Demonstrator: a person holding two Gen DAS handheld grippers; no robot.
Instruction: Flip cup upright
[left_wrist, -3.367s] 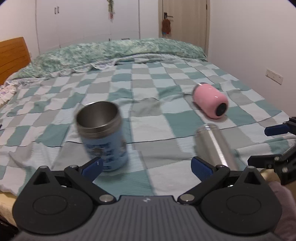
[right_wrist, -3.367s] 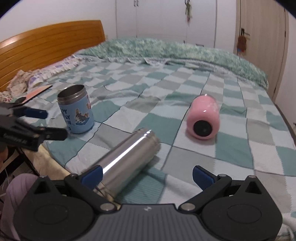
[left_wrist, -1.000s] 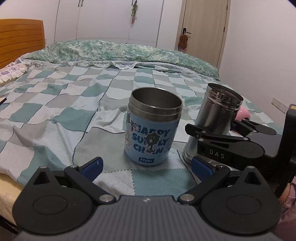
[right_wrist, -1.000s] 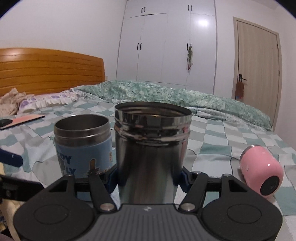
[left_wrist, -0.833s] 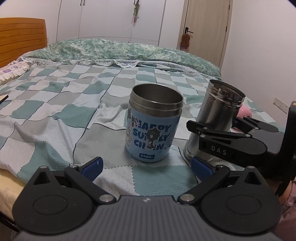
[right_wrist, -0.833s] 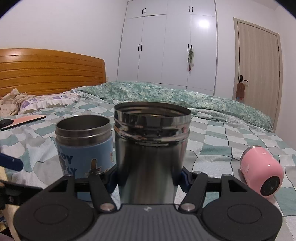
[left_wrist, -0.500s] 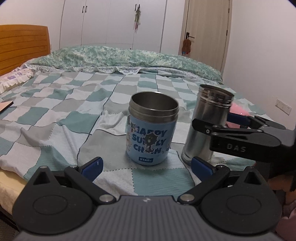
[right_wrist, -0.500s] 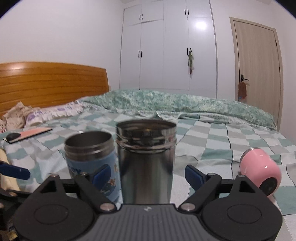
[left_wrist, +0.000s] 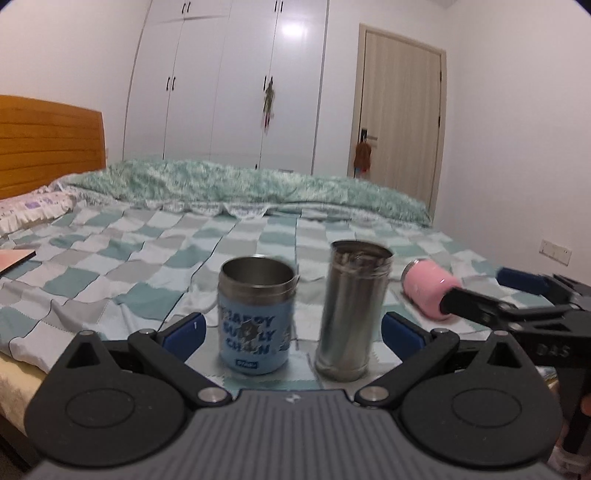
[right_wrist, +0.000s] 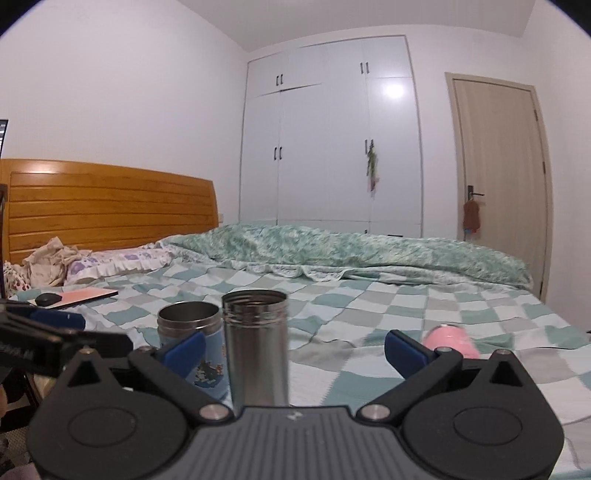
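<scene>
A tall steel cup (left_wrist: 351, 314) stands upright on the checked bedspread, open end up; it also shows in the right wrist view (right_wrist: 256, 339). A blue printed cup (left_wrist: 255, 317) stands upright just left of it, and shows in the right wrist view (right_wrist: 192, 343). A pink cup (left_wrist: 428, 290) lies on its side to the right; in the right wrist view (right_wrist: 452, 341) it sits behind a fingertip. My left gripper (left_wrist: 291, 328) is open and empty, drawn back from both cups. My right gripper (right_wrist: 295, 349) is open and empty, behind the steel cup.
The bed (right_wrist: 406, 314) has a rumpled green duvet (right_wrist: 351, 247) at the back and a wooden headboard (right_wrist: 107, 210) on the left. A pink book with a black mouse (right_wrist: 70, 297) lies near the pillows. A wardrobe and a door stand behind.
My right gripper opened, let go of the steel cup standing upright, and drew back. My left gripper also drew back and tilted up; both cups look smaller now.
</scene>
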